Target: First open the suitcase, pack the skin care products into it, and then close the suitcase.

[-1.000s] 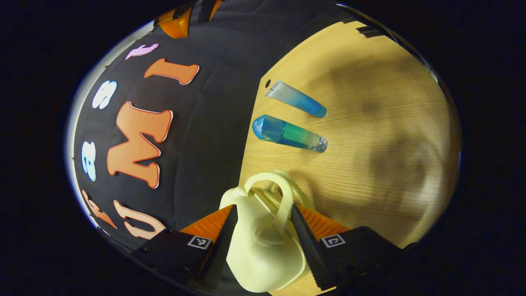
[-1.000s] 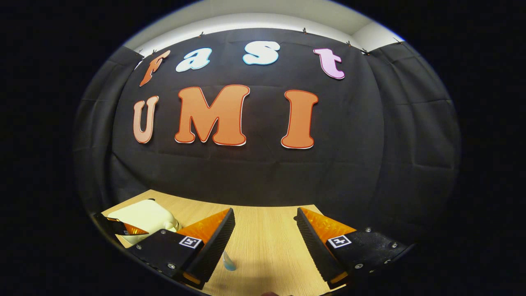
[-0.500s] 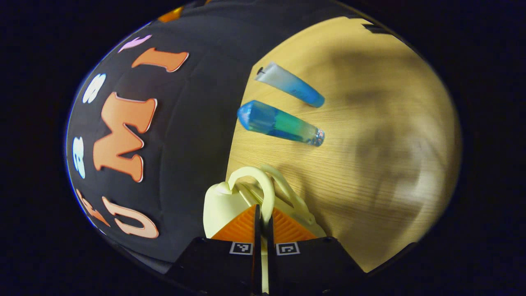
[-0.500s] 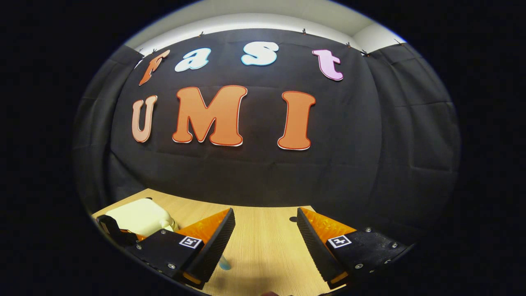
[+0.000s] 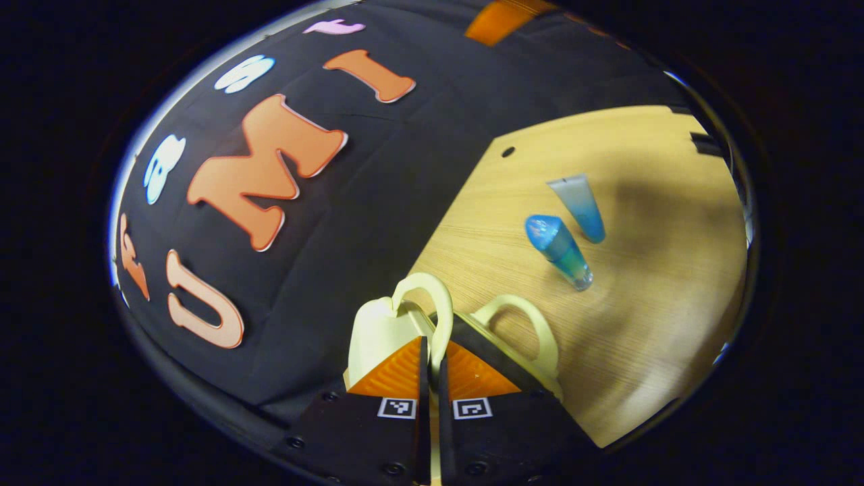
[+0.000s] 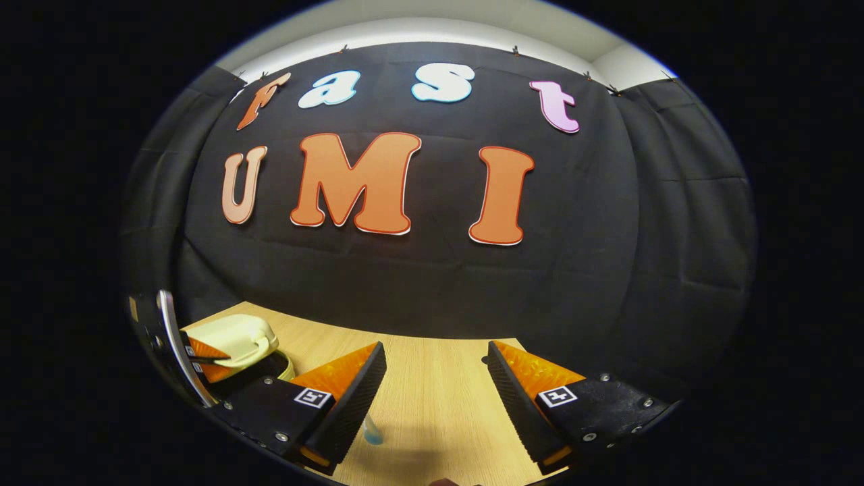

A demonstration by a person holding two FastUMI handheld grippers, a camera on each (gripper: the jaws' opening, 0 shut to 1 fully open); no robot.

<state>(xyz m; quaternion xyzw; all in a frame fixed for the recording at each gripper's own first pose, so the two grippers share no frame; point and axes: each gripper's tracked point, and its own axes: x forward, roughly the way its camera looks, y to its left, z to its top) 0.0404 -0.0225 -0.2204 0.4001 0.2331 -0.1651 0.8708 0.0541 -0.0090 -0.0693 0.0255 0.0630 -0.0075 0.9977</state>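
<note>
Left gripper view has the left gripper [image 5: 429,351] at bottom centre, its two fingers pressed together on one pale handle [image 5: 432,304] of the cream suitcase [image 5: 378,331]. That lid half is lifted off the lower half, whose own handle [image 5: 526,324] sits to the right with a dark gap between them. On the wooden table [image 5: 661,324], right of centre, lie a blue bottle [image 5: 559,251] and a blue-tipped tube [image 5: 579,206], just beside each other and well apart from the suitcase.

Right gripper view shows what the other cannot: the right gripper [image 6: 432,385], fingers wide apart and holding nothing, above the table [image 6: 432,405]. At lower left the suitcase [image 6: 236,337] appears partly open with the left gripper [image 6: 202,354] at its edge. A blue tip [image 6: 371,432] peeks beside the right gripper's left finger.
</note>
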